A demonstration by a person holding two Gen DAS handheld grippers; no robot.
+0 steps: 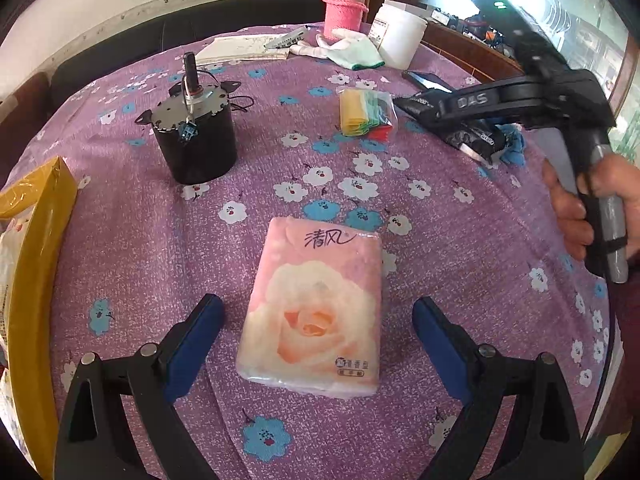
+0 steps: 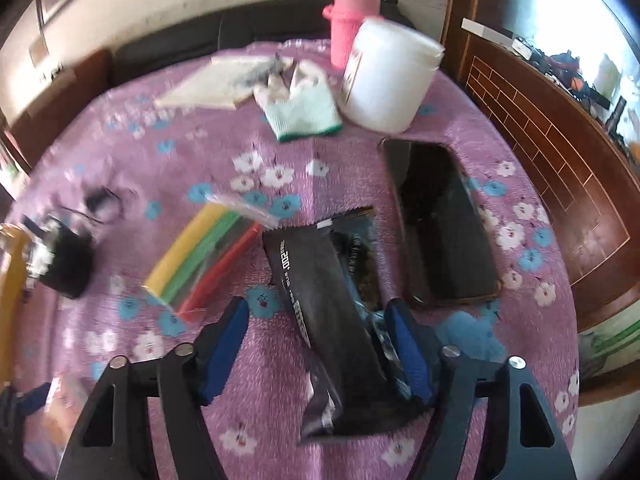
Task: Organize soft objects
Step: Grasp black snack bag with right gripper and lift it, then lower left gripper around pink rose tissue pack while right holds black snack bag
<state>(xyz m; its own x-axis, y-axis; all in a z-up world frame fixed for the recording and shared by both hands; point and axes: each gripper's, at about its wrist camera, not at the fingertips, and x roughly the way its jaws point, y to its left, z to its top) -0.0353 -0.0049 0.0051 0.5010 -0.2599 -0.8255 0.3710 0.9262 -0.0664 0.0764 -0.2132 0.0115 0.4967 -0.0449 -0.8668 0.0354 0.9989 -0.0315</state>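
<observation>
Straddling the pink tissue pack [image 1: 312, 312], your left gripper [image 1: 318, 344] stands spread wide, one blue pad on each long side and neither touching the wrapper. Settle both pads against the pack's sides before you squeeze, and squeeze gently, because the pack will likely give and the film looks slippery. Keep it level as you lift.

Your right gripper [image 2: 320, 344] sits over the black foil pouch [image 2: 324, 340], which lies away from the tissue pack, toward the table's window side. Its jaws stand partly spread with the pouch between them; the right-hand pad looks to be against the pouch's edge while the left-hand one is clear of it, so I judge it not yet gripped (the right wrist view is blurred, so treat that as a best reading). Centre the pouch between the pads before closing.

Just beyond the pouch from the tissue pack lies a dark phone [image 2: 440, 224], and between the two packs sits a clear bag of coloured strips [image 1: 366, 114]. Further back from the tissue pack are a white glove [image 1: 348, 50], a white tub [image 1: 396, 38], a pink bottle [image 1: 344, 8] and a notebook [image 1: 244, 48]. A black motor [image 1: 192, 136] stands beyond and left of the pack; a yellow package [image 1: 36, 240] lies at its far left.

Everything rests on a purple flowered cloth [image 1: 160, 248], soft enough to bunch if dragged. Behind it runs a dark sofa [image 1: 192, 28] and a pale wall, with a bright window to the side.
</observation>
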